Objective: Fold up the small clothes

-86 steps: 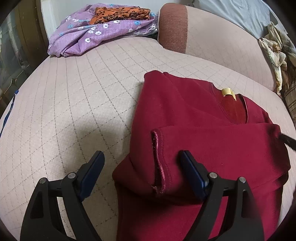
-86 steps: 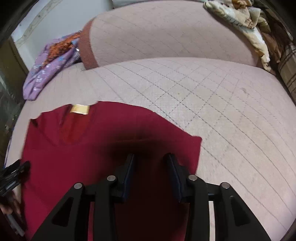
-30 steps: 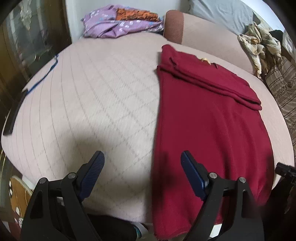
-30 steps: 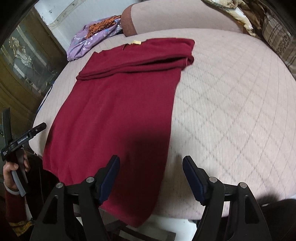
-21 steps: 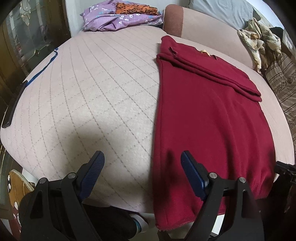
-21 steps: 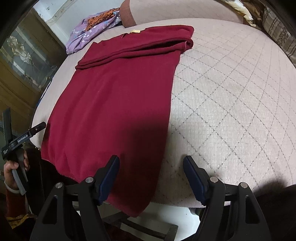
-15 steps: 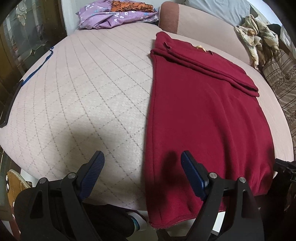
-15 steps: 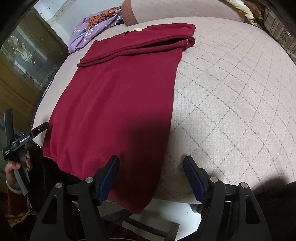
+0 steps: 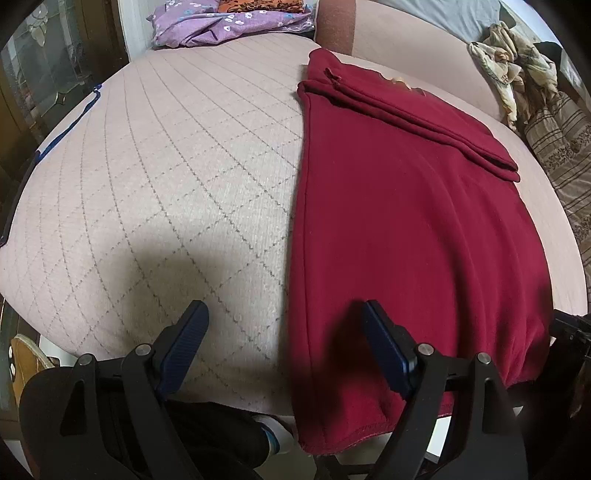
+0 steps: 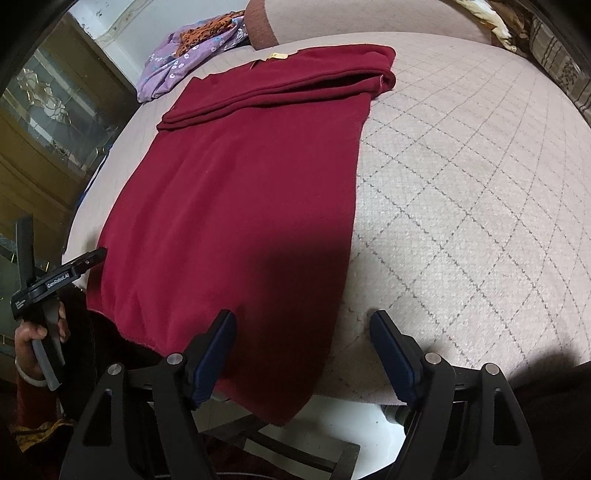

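A dark red top point(image 9: 406, 221) lies flat on the pink quilted bed, sleeves folded across its upper part, hem hanging over the near edge. It also shows in the right wrist view point(image 10: 240, 192). My left gripper point(image 9: 284, 350) is open and empty, straddling the top's left edge near the hem. My right gripper point(image 10: 303, 354) is open and empty, straddling the top's right edge near the hem. The left gripper also shows from the side in the right wrist view point(image 10: 55, 280), held by a hand.
A purple flowered cloth point(image 9: 229, 22) with an orange patterned one lies at the far end by a bolster point(image 9: 332, 22). Crumpled cream cloth point(image 9: 517, 55) and a striped blanket point(image 9: 561, 147) lie at the right. A glass-fronted cabinet point(image 10: 48, 122) stands left of the bed.
Both grippers, open throughout, have pulled back from the folded sleeves to the hem end. In the last half second they edged slightly closer to the hem corners.
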